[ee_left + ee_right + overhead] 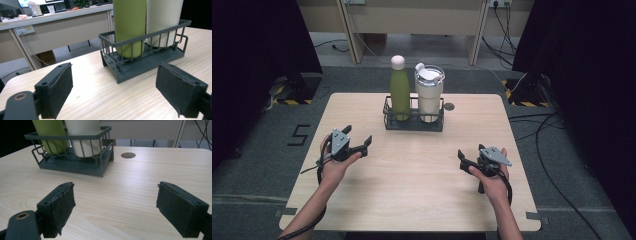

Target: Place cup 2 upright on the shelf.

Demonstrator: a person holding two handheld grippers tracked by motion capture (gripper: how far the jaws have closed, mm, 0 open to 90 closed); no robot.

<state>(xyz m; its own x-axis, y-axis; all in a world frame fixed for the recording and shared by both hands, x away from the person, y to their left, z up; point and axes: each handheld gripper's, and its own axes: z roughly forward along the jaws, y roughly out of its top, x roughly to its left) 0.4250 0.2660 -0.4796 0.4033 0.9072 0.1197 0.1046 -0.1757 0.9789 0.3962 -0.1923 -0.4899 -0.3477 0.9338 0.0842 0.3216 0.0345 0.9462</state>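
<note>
Grey carpet and dark curtains are seen around a pale wooden worktop (pixel 412 180) in the high view, where a dark wire rack (pixel 413 121) stands near the far edge; a green bottle (pixel 399 90) and a cream tumbler (pixel 429 95) are held upright in it, side by side, the bottle to the left. The left gripper (pixel 364 144) is held over the near left part of the worktop and the right gripper (pixel 462 159) over the near right, both well apart from the rack. From the left gripper view, the rack (pixel 150 58) is seen just ahead, and this gripper's jaws are spread apart with nothing but bare worktop (pixel 105 100) between them. From the right gripper view, the rack (pixel 75 165) is shown farther off at the upper left, beside a round hole (pixel 128 155) in the worktop, and this gripper's jaws are likewise parted and empty.
</note>
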